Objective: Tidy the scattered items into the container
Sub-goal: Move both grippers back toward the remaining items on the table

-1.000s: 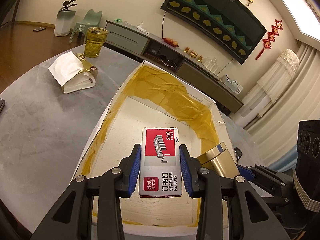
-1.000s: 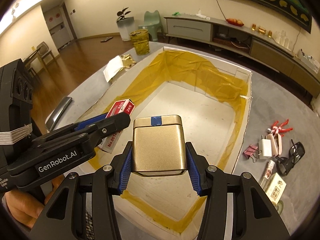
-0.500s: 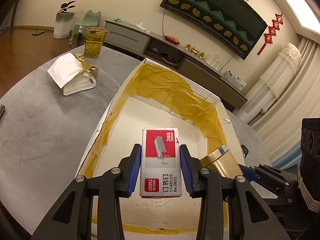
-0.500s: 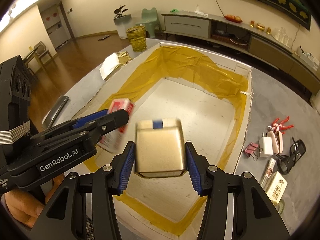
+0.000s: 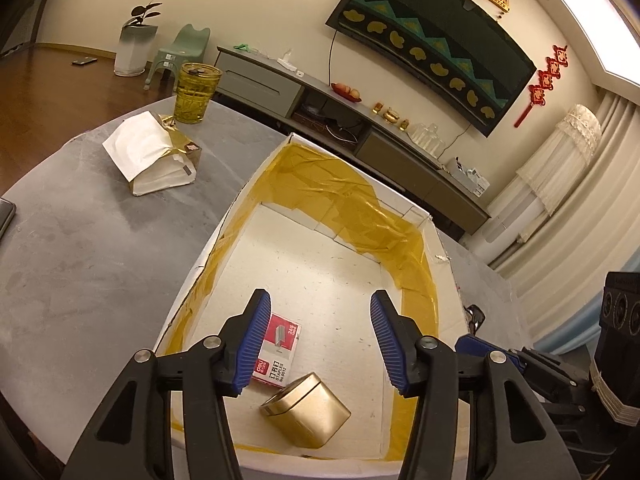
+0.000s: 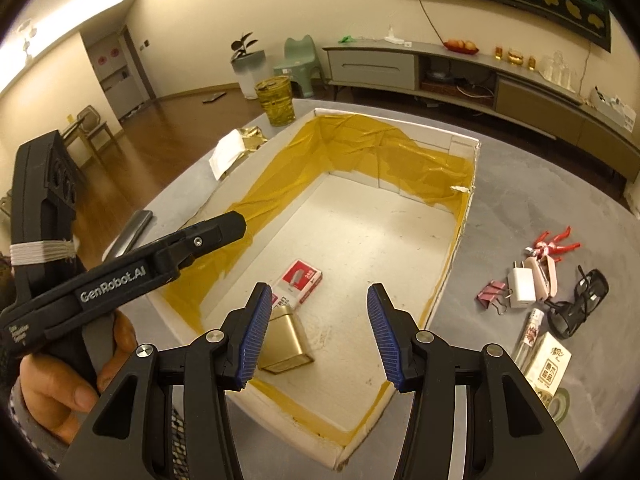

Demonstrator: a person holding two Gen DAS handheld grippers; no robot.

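A white cardboard box (image 5: 224,236) (image 6: 460,240) lined with yellow tape sits on the grey table. On its floor lie a red-and-white staples box (image 5: 280,350) (image 6: 300,280) and a gold tin (image 5: 310,412) (image 6: 286,340) on its side, touching it. My left gripper (image 5: 318,342) hangs open above them with nothing between its fingers. My right gripper (image 6: 318,336) is open too, over the near end of the box. To the right of the box lie a pink binder clip (image 6: 492,294), a white charger (image 6: 520,286), a red figurine (image 6: 554,240), black sunglasses (image 6: 576,304) and a small carton (image 6: 548,368).
A white-and-gold paper bag (image 5: 154,156) and a yellow glass cup (image 5: 196,94) stand on the table left of the box. A phone (image 6: 128,234) lies near the left edge. A person's hand (image 6: 68,380) holds the left gripper's handle.
Both grippers opened. The staples box dropped from the left one and the gold tin from the right one onto the box floor, and both grippers rose.
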